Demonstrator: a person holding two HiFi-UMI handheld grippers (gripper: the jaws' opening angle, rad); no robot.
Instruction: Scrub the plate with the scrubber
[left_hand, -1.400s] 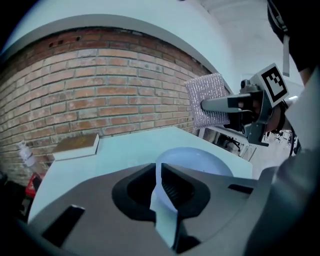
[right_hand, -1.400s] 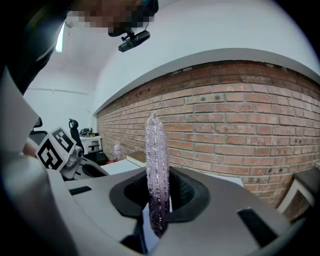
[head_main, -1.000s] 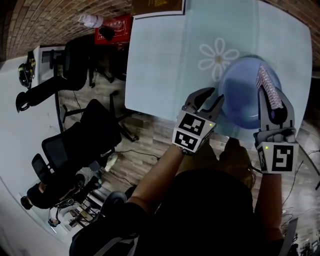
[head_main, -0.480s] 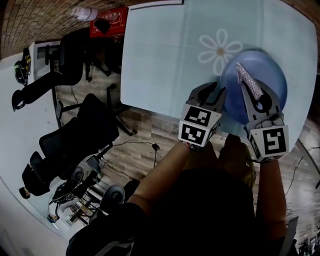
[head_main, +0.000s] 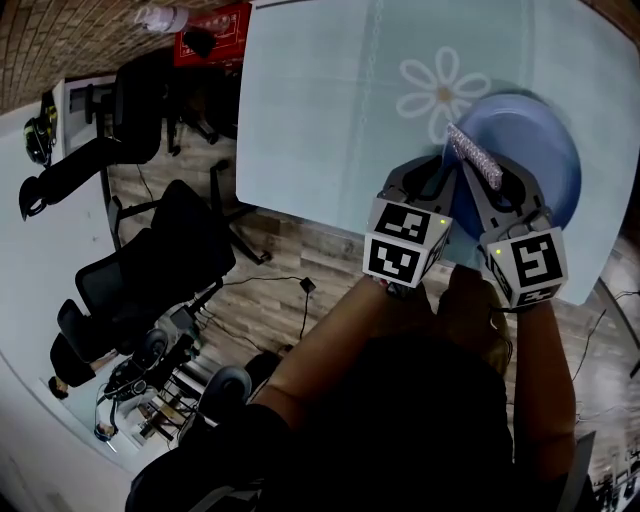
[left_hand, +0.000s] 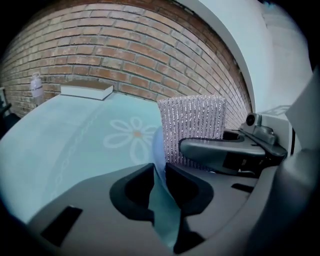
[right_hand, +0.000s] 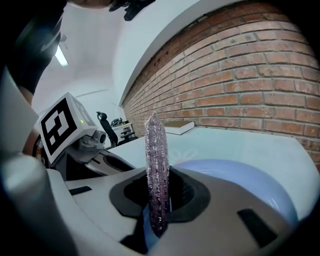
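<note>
Scrubber (right_hand: 156, 170) upright (tip up) by plate (right_hand: 240, 180)

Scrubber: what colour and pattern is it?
Glittery silver-pink scrubber, ribbed in fine stripes; clearest in the left gripper view.
</note>
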